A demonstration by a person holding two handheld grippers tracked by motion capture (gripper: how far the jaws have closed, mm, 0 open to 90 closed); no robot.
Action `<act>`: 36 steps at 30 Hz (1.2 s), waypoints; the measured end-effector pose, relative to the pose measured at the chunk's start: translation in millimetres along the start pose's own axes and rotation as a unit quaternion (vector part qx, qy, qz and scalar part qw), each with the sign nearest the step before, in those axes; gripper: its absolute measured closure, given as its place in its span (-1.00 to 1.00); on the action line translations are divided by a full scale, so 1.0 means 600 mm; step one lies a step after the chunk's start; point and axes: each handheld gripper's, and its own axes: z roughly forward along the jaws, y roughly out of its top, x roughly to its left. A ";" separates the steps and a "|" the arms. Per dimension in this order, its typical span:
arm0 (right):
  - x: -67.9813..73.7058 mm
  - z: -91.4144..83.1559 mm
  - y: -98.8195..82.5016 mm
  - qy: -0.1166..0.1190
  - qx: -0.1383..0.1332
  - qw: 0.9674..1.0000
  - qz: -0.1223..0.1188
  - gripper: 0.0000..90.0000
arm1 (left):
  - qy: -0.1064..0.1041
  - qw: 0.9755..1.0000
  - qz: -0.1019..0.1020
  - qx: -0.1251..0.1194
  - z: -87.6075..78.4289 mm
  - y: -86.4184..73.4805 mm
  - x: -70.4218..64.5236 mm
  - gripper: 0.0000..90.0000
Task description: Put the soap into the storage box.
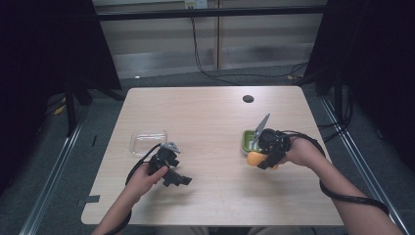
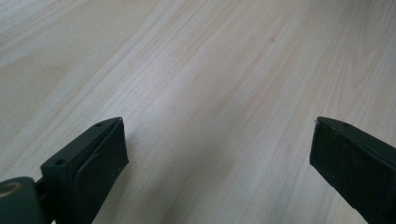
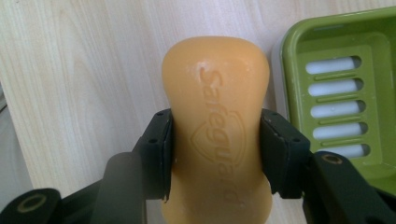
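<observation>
- An orange, waisted bar of soap (image 3: 217, 130) with an embossed brand mark is clamped at its narrow middle by the right tool (image 3: 215, 154), one black jaw pressed on each side.
- In the high view the bar of soap (image 1: 255, 158) is held just beside a green slotted plastic soap dish (image 1: 248, 139), at the near edge of it, over the pale wooden counter (image 1: 210, 127).
- The left tool (image 1: 171, 171) is held low over bare counter, jaws wide apart with nothing between them.
- A clear plastic lid (image 1: 148, 141) is seen lying just beyond the left tool.
</observation>
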 end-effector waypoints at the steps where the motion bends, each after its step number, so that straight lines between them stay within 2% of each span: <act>1: -0.002 -0.001 0.000 -0.001 -0.001 1.000 -0.001 0.11 | 0.000 1.000 0.000 0.000 0.000 0.000 0.000 -0.91; 4: -0.007 -0.004 0.001 -0.005 -0.005 1.000 -0.005 0.11 | 0.000 1.000 -0.001 -0.001 0.000 0.000 0.000 -0.91; 6: -0.008 -0.007 0.002 -0.003 -0.003 1.000 0.003 0.11 | 0.000 1.000 -0.001 -0.001 0.000 0.000 0.000 -0.91; 7: -0.011 -0.007 0.003 -0.007 -0.007 1.000 -0.004 0.11 | -0.001 1.000 -0.001 0.000 0.000 0.000 0.001 -0.91; 8: -0.011 -0.008 0.004 -0.008 -0.005 1.000 -0.002 0.11 | 0.000 1.000 0.020 0.015 -0.003 0.000 0.006 -0.91; 9: -0.012 -0.008 0.004 -0.008 -0.005 1.000 -0.005 0.11 | 0.000 1.000 0.022 0.016 -0.003 0.000 0.006 -0.91; 10: -0.013 -0.009 0.005 -0.006 -0.005 1.000 -0.005 0.11 | 0.000 1.000 0.010 0.009 -0.002 0.000 0.004 -0.91; 11: -0.014 -0.010 0.006 -0.006 -0.003 1.000 -0.001 0.11 | 0.001 1.000 0.023 0.019 -0.004 0.000 0.007 -0.91; 13: -0.016 -0.010 0.007 -0.009 -0.003 1.000 -0.003 0.11 | 0.000 1.000 0.016 0.013 -0.002 0.000 0.005 -0.91; 14: -0.017 -0.011 0.008 -0.008 -0.002 1.000 -0.002 0.11 | 0.000 1.000 0.000 0.001 0.000 -0.001 0.001 -0.91; 36: -0.040 -0.016 0.011 -0.016 -0.005 1.000 -0.001 0.11 | 0.000 1.000 0.000 0.004 0.001 -0.001 0.001 -0.91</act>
